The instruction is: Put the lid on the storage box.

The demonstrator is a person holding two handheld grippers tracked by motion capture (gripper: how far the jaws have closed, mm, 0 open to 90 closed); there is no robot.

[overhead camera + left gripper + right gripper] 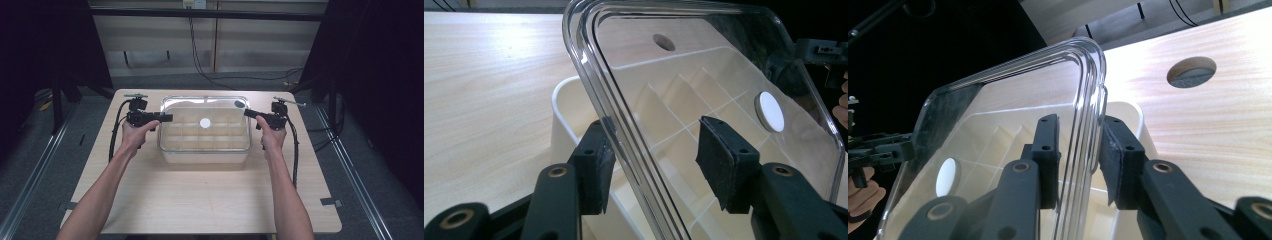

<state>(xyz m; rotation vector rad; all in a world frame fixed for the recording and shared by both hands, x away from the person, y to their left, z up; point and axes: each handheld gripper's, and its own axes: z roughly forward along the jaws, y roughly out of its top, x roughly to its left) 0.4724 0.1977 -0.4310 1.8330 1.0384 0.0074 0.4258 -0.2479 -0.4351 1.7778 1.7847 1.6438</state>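
Observation:
A clear plastic lid (204,102) lies over a white box (205,150) divided into several compartments, at the middle of the table. A white round disc (205,122) sits at the lid's centre. My left gripper (167,118) straddles the lid's left rim (624,130). Its jaws are open, with a wide gap on the inner side, in the left gripper view (654,165). My right gripper (248,113) straddles the right rim (1088,115). Its pads (1048,160) stand close beside the rim without clamping it.
The wooden table (200,200) has a dark round hole (239,104) at the back right of the box. Cables trail from both grippers along the table sides. Dark floor and metal rails lie beyond the table's edges.

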